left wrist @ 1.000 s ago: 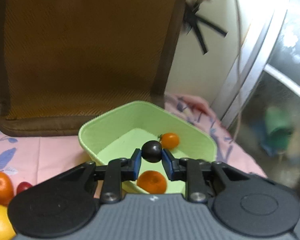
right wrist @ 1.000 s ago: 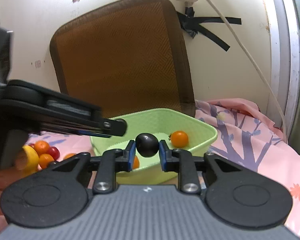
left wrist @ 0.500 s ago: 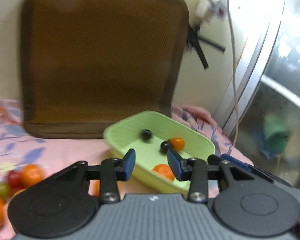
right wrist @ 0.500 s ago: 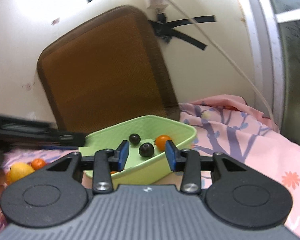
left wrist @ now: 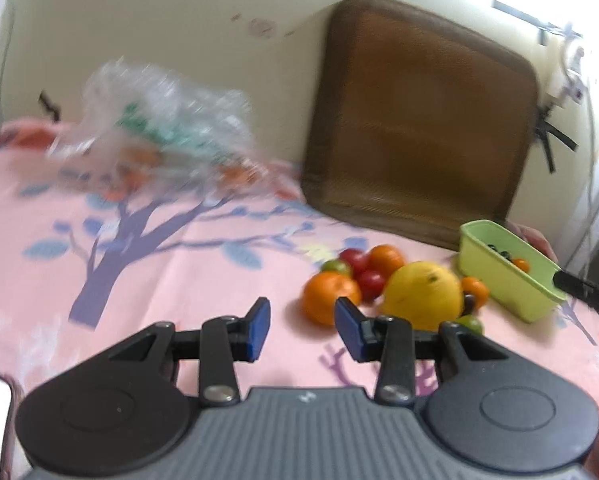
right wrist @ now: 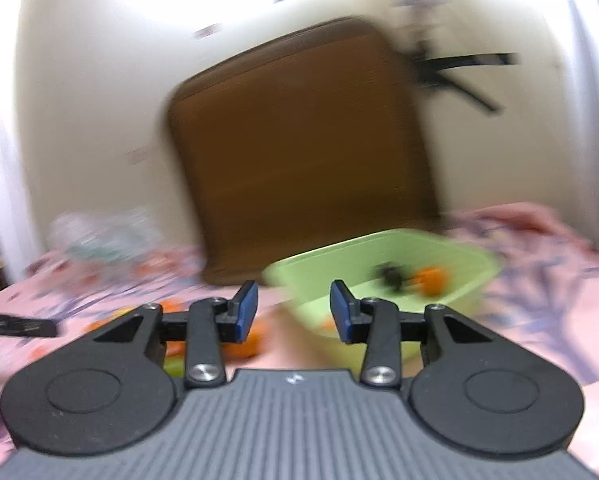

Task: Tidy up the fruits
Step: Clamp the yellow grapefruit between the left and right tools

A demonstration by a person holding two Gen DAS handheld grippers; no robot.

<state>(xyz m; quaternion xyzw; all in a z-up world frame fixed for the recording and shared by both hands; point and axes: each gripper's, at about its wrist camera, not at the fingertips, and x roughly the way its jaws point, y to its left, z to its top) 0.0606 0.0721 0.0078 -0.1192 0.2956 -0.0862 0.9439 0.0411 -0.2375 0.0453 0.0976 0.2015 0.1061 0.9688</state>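
We are swinging the left claw [left wrist: 302, 328], jaws apart and now emptied of its dark fruit, toward the fruit pile [left wrist: 395, 288] at one o'clock; right claw [right wrist: 292, 312], likewise apart, is leaving the green basket [right wrist: 475, 264], which now holds both dark fruits [right wrist: 391, 274].

Green bin [left wrist: 499, 276]: smooth matt plastic. Cloth [left wrist: 171, 272]: printed pink fabric. Brown mat [left wrist: 415, 120]: woven texture. Lemon [left wrist: 421, 294]: slightly glossy skin.

Right wrist view motion-blurred: dark fruits [right wrist: 391, 274] in green basket [right wrist: 475, 280] indistinct. Plastic bag [left wrist: 159, 120] smeared, contents unreadable. Small dark fruit [left wrist: 468, 302] mostly hidden behind lemon [left wrist: 421, 294].
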